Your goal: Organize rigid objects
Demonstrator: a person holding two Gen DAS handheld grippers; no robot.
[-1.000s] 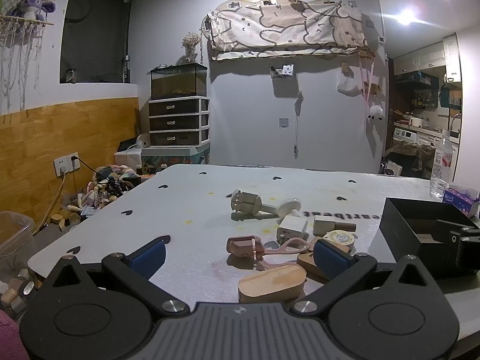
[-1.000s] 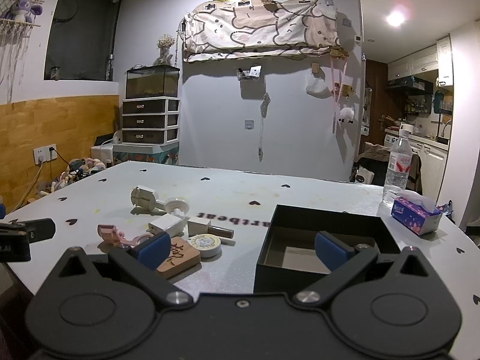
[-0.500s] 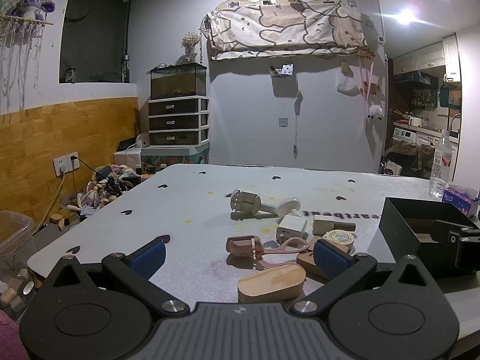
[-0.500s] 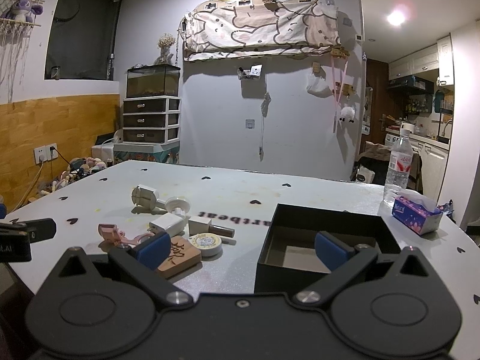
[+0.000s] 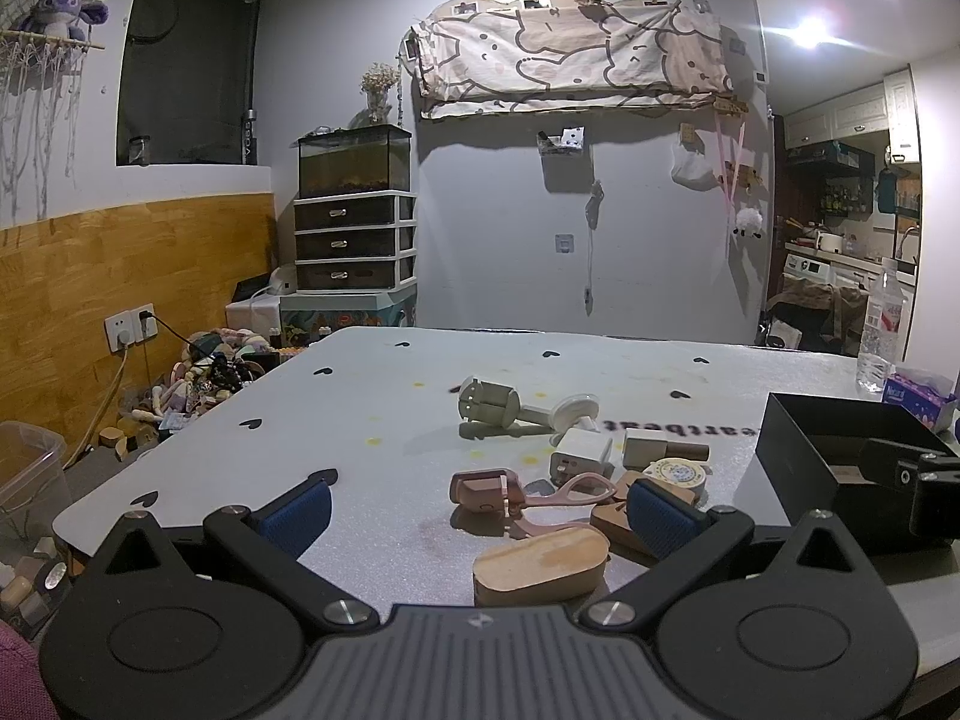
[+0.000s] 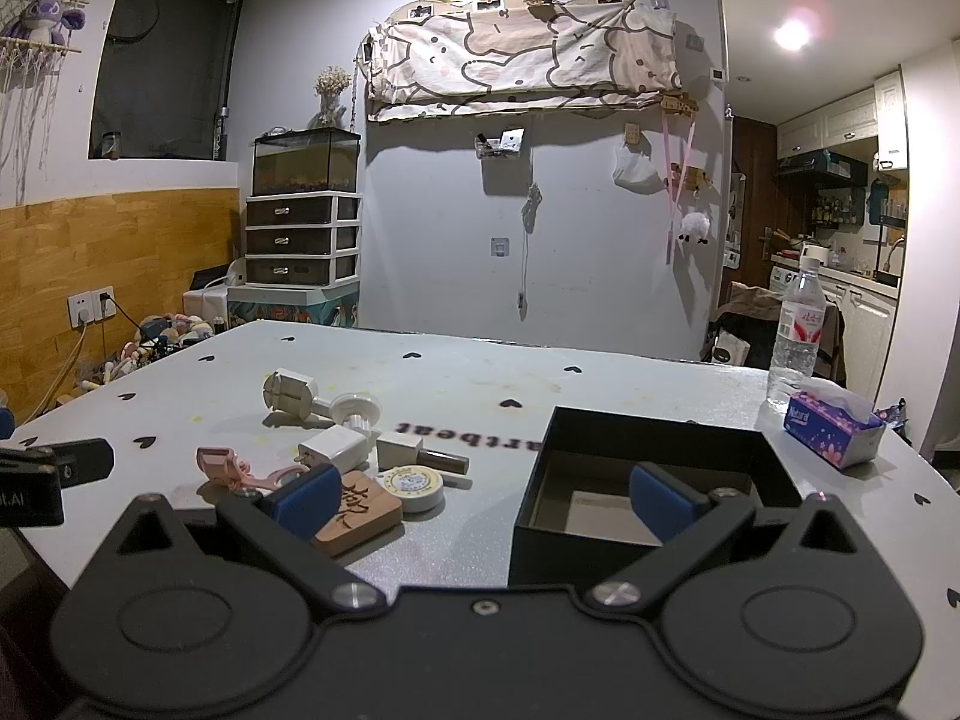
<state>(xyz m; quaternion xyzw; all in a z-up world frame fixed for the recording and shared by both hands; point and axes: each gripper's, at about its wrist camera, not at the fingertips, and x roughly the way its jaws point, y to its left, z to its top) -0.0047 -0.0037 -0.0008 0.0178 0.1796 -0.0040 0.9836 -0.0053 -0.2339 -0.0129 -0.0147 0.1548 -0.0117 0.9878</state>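
Left wrist view: my left gripper (image 5: 477,507) gapes wide, empty, over the oval wooden block (image 5: 540,564); my right gripper (image 6: 480,495) is equally wide beside the open black box (image 6: 654,450).

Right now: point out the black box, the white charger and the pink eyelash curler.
black box (image 6: 606,438), right wrist view, far wall's inner face.
white charger (image 6: 336,447), right wrist view, top face.
pink eyelash curler (image 5: 480,487), left wrist view, clamp head.

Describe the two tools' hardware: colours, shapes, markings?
Both alike: the left tool and right tool have matte black bodies with two round discs, silver screws, angled black fingers and blue pads. The left body's centre is ribbed grey. No cables visible.
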